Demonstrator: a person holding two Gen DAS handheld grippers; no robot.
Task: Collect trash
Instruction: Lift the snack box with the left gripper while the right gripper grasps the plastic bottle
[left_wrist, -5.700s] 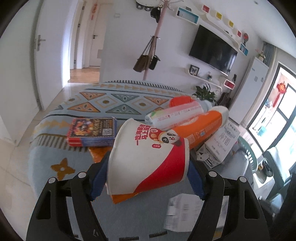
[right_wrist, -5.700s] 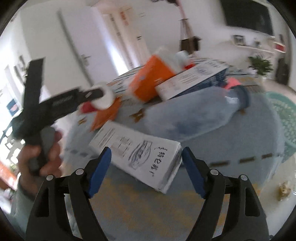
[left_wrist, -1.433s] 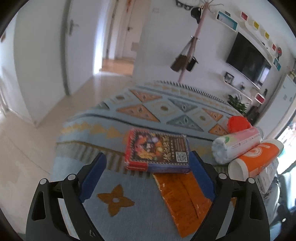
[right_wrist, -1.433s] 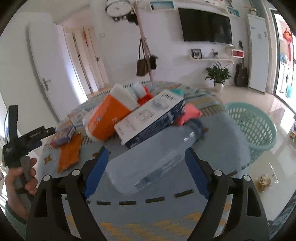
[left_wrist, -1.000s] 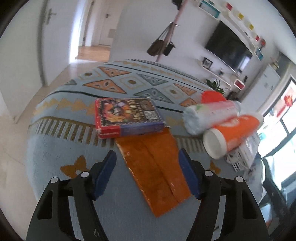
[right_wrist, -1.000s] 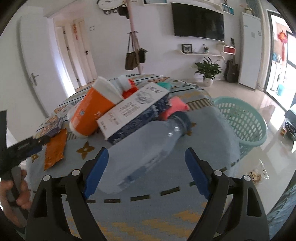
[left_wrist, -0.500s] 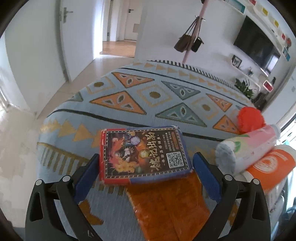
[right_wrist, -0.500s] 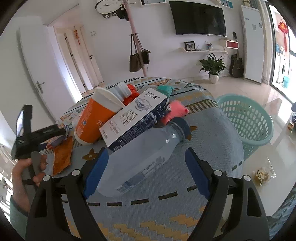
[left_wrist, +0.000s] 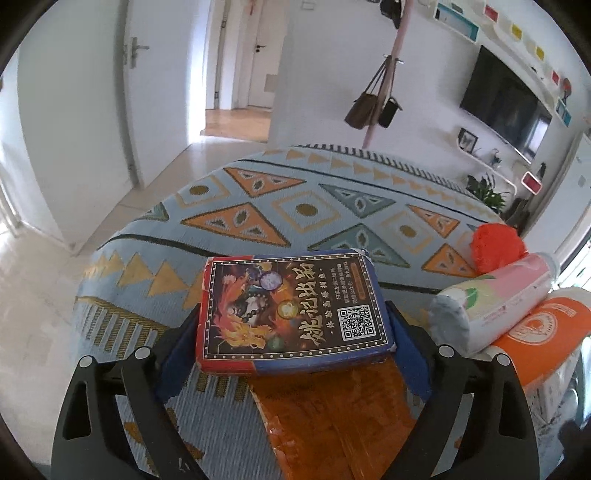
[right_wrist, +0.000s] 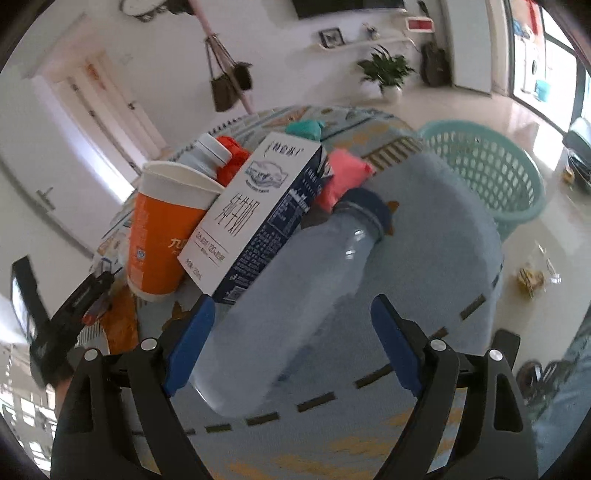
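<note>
Straddling a flat red and blue box (left_wrist: 293, 314) in the lower middle of the left wrist view, the left gripper (left_wrist: 291, 345) has a blue pad against each short side of it and is clamped on it. The box lies on a patterned blue tablecloth (left_wrist: 306, 206), and its near edge overlaps a crumpled orange wrapper (left_wrist: 332, 417) that runs toward the bottom of the frame. At the right edge of the same view, a pink and white tube (left_wrist: 495, 295) lies on its side, with an orange paper cup (left_wrist: 543, 332) just below it and a red crumpled ball (left_wrist: 496, 245) just above it.

In the right wrist view, the right gripper (right_wrist: 291, 339) is spread wide around the lower half of a clear plastic bottle (right_wrist: 295, 306) with a dark blue cap, which lies on its side in the middle of the frame; the pads do not touch it. Left of the bottle and touching it, a white and navy milk carton (right_wrist: 258, 218) leans against the orange paper cup. A pink packet (right_wrist: 345, 175) sits just beyond the cap. A teal plastic basket (right_wrist: 484, 166) stands on the floor at the upper right, beside the table's edge. The left gripper shows small and dark at the lower left of this view.
</note>
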